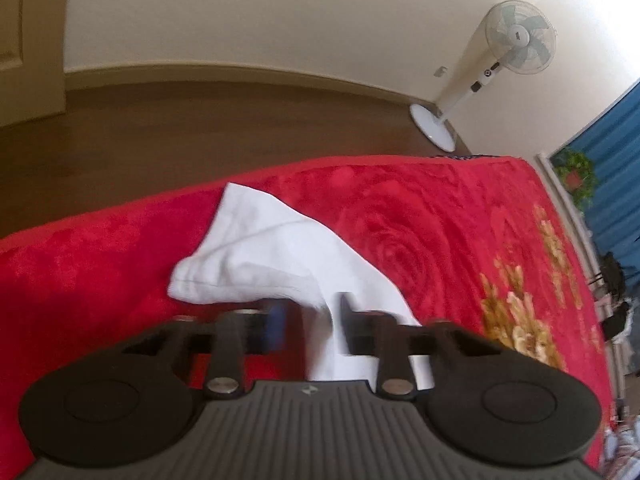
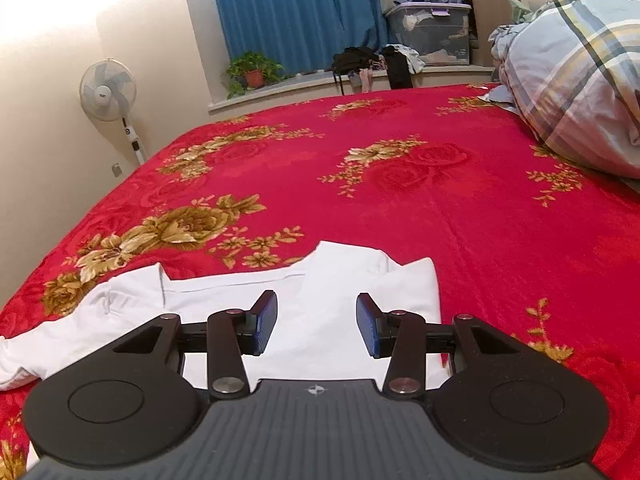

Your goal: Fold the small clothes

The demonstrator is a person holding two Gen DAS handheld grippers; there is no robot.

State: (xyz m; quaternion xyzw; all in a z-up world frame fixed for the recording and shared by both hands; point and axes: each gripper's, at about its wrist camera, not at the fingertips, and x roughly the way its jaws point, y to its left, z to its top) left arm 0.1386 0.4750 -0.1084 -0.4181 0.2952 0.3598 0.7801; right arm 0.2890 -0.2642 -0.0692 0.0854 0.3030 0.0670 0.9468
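A: One garment in play: a white garment (image 2: 304, 312), small, lying on the red floral blanket (image 2: 440, 184) that covers the bed, near its front edge. No stack of finished pieces shows in either view.

B: Fold status?

A: Partly done, by my reading. In the right wrist view the right-hand side looks turned in over the body, giving a straight edge there. The left side is loose: a sleeve or flap trails off toward the blanket's left edge, rumpled.

B: Left gripper (image 1: 310, 320)?

A: Blurred in its own view. Jaws drawn close with a bunched fold of the white garment (image 1: 260, 256) running between them; I judge it pinched, though the blur keeps me from seeing pad contact cleanly. Cloth rises from the blanket toward the jaws, so that part is lifted.

B: Right gripper (image 2: 316, 322)?

A: Jaws apart, nothing between the blue pads (image 2: 266, 322). It hangs over the middle of the garment, not gripping.

B: Left to do?

A: Likely carry the left portion across, then a final halving and flattening. Judgement only.

B: Containers?

A: One clear lidded storage bin (image 2: 428, 28) far back by the blue curtain (image 2: 296, 8), with a cardboard box and loose clothing on top. Contents look like mixed fabric; too small to itemise.
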